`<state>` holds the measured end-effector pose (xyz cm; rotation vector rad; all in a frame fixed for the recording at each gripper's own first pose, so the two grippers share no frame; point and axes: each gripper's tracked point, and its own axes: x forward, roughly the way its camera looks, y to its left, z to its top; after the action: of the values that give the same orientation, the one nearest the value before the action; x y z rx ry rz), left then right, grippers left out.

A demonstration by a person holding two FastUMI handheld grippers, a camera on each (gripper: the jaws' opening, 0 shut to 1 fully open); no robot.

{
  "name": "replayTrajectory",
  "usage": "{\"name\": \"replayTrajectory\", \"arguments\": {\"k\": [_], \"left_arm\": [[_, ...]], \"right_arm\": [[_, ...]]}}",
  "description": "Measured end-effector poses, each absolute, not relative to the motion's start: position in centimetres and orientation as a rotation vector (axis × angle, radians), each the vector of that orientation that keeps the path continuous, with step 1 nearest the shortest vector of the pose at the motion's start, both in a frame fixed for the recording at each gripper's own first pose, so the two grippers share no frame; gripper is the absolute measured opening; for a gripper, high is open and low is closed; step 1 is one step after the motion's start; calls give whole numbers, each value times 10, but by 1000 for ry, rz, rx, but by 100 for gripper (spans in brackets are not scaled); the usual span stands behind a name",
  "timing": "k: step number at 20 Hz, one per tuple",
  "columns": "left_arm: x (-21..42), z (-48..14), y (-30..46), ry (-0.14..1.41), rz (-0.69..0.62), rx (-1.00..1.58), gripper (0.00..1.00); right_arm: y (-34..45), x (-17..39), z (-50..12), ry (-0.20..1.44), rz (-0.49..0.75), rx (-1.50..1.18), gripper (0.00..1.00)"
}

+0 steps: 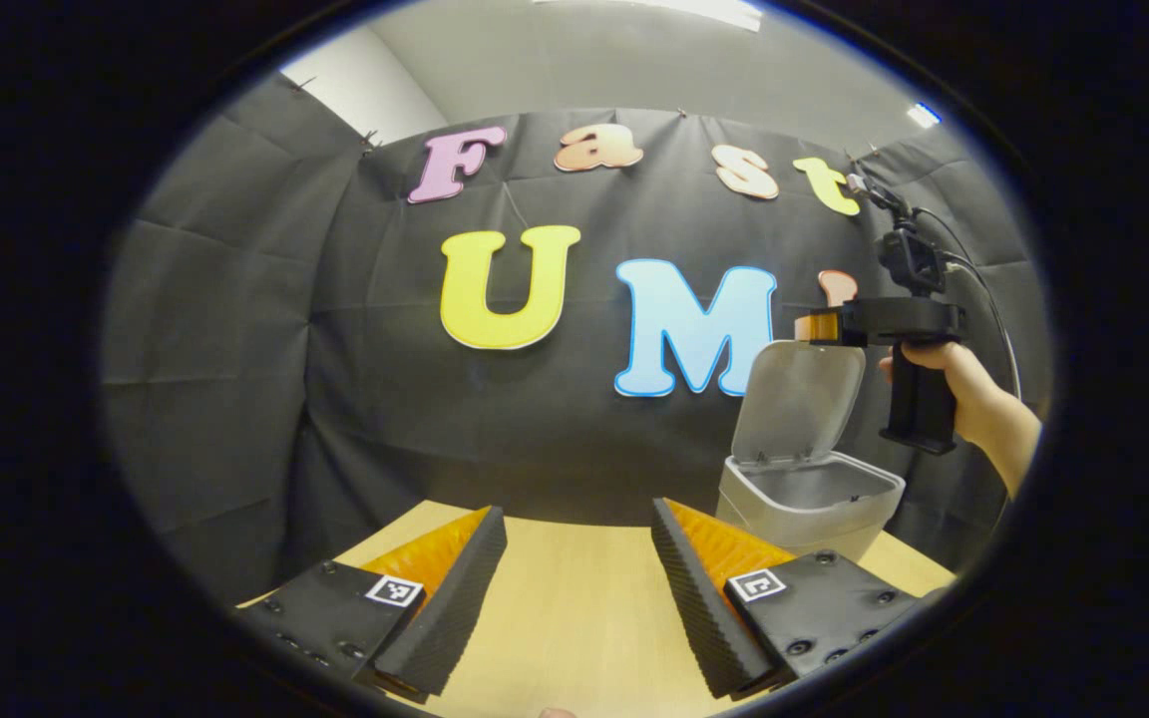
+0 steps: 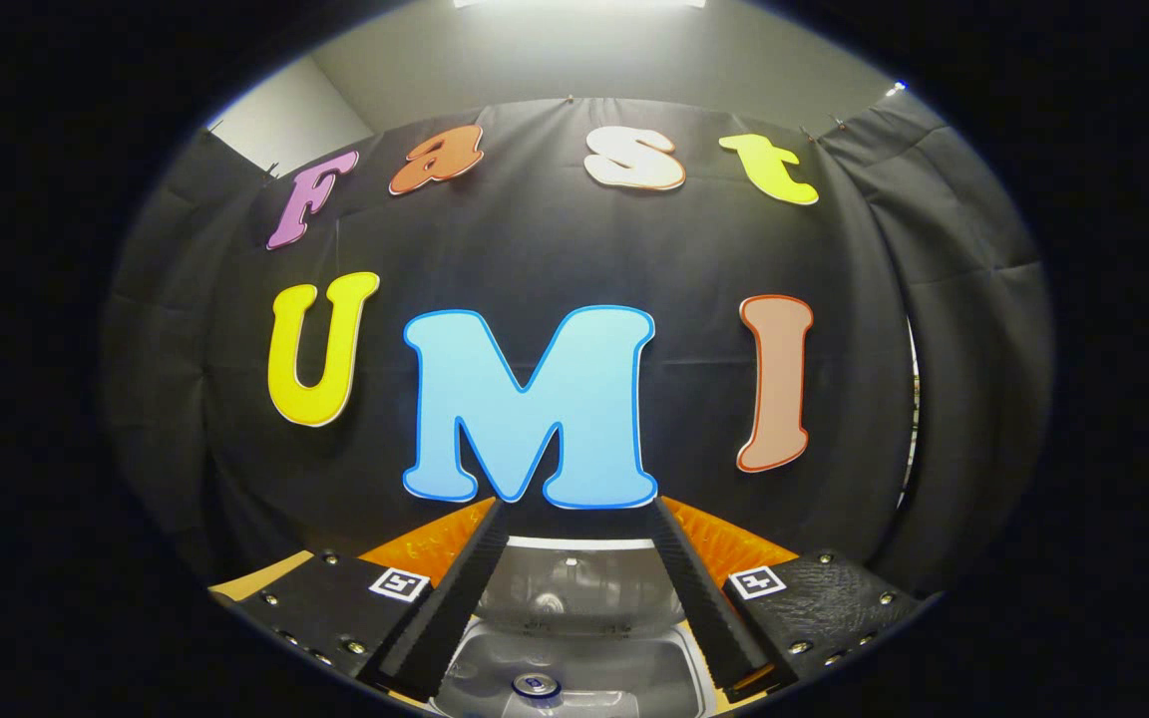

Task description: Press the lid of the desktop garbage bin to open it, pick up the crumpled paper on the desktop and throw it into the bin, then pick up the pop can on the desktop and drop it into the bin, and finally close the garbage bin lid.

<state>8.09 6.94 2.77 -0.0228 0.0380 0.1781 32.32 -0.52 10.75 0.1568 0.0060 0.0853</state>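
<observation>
In the left gripper view, the left gripper (image 1: 579, 588) hangs wide open and empty over the wooden desktop (image 1: 574, 618); rightward stands the garbage bin (image 1: 806, 499), lid (image 1: 799, 399) raised. The right gripper (image 2: 574, 588), spread wide and empty, hovers above the bin, the pop can (image 2: 536, 685) inside.

Bright light came from ceiling lamps (image 2: 579, 3) up top, the dark cloth (image 1: 235, 329) looked dim with soft folds, the table (image 1: 574, 608) was evenly lit, and everything bent round near the edges but stayed sharp.
</observation>
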Motion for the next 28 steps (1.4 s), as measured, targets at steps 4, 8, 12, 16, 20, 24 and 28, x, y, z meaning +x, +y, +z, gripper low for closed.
{"name": "replayTrajectory", "arguments": {"k": [4,8,12,16,20,24,28], "left_arm": [[68,25,69,41,182,-25,96],[60,25,67,44,181,-33,96],[57,25,65,44,178,-31,96],[56,25,65,45,175,-19,96],[56,22,70,53,176,-23,96],[55,21,78,56,184,-15,96],[54,18,87,61,203,-22,96]], "right_arm": [[-4,299,98,1,82,161,93],[-1,278,85,6,87,153,94],[2,265,72,27,96,157,94],[5,253,56,57,101,161,94],[16,248,17,168,116,157,93],[21,253,-6,217,117,158,94],[26,262,-22,237,113,162,94]]}}
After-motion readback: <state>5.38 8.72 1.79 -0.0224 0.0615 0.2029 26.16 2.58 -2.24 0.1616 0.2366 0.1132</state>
